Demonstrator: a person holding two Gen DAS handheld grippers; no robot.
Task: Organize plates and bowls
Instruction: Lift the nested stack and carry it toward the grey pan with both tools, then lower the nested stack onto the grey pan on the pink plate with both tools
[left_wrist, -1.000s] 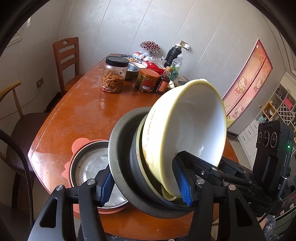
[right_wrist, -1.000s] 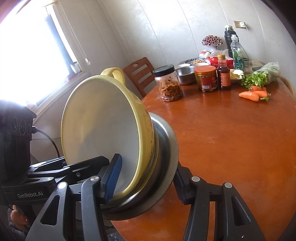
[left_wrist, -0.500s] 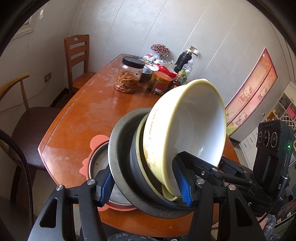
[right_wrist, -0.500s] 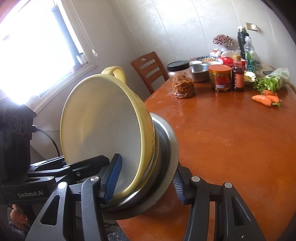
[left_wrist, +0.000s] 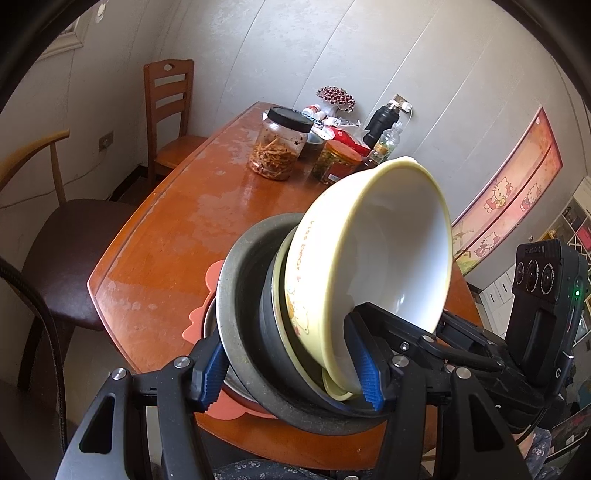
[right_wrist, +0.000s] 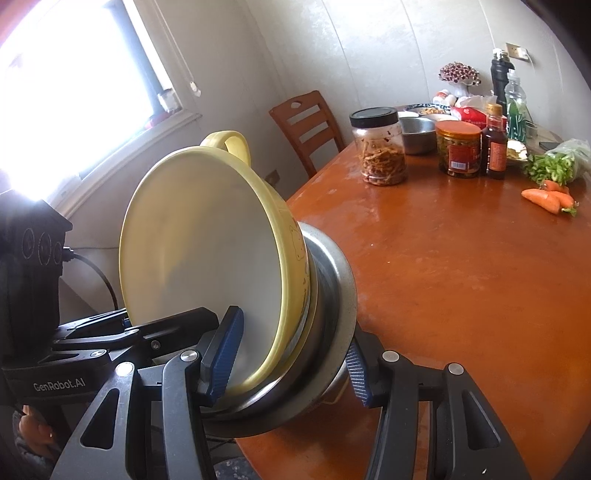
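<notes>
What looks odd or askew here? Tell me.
The yellow bowl and metal dish stack is tipped nearly on edge, clamped between both hand-held grippers, left and right, above the table edge. Loose carrots lie on the bare tabletop.

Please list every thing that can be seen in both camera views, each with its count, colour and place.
yellow bowl: 1, yellow outside, white inside, tilted, innermost of the held stack
metal dish: 1, grey, outermost of the stack
pink mat: 1, near table edge, behind the stack
table: 1, orange-brown
black-lidded jar: 1, clear, far table
orange-lidded jar: 1, beside it
sauce bottle: 1, dark
carrots: 2, orange, right side
greens: 1 bag
wooden chair: 1, brown, by wall
left gripper: black, blue pads, clamping the stack
right gripper: same, clamping the stack
</notes>
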